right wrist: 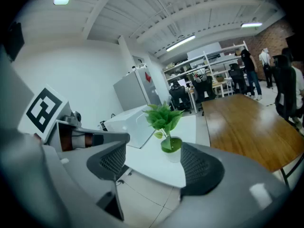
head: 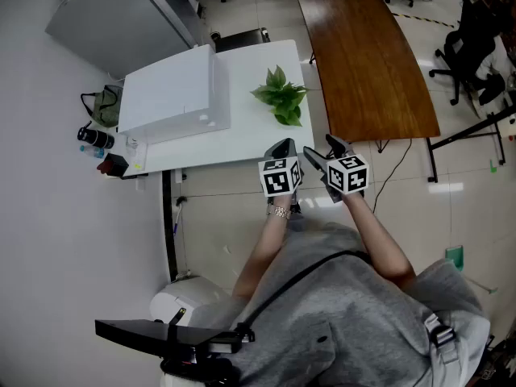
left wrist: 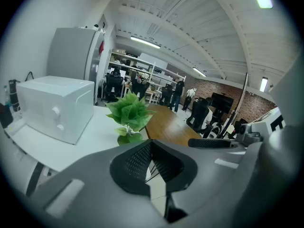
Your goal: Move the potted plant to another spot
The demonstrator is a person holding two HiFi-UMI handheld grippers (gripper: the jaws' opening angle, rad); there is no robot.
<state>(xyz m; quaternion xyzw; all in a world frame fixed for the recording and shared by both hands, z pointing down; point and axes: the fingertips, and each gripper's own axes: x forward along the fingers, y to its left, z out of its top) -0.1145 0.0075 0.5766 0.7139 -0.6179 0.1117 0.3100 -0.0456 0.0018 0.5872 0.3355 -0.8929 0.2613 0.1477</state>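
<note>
Potted plant [head: 280, 95] stands upright on the white surface [head: 246, 139], toward the edge nearest the brown wooden table [head: 367, 63]. It sits just to the right of a white box-shaped appliance [head: 173, 91], with a clear gap between the two. Both claws are held off the near edge of the surface, above the tiled floor [head: 218, 224], side by side and close together, angled downward and aimed toward the plant but well short of it. Left claw [left wrist: 151, 144]: pads brought together at the tips, nothing gripped. Right claw [right wrist: 153, 152]: pads standing moderately apart, nothing between them but air, with the plant framed beyond the gap and not in contact.
</note>
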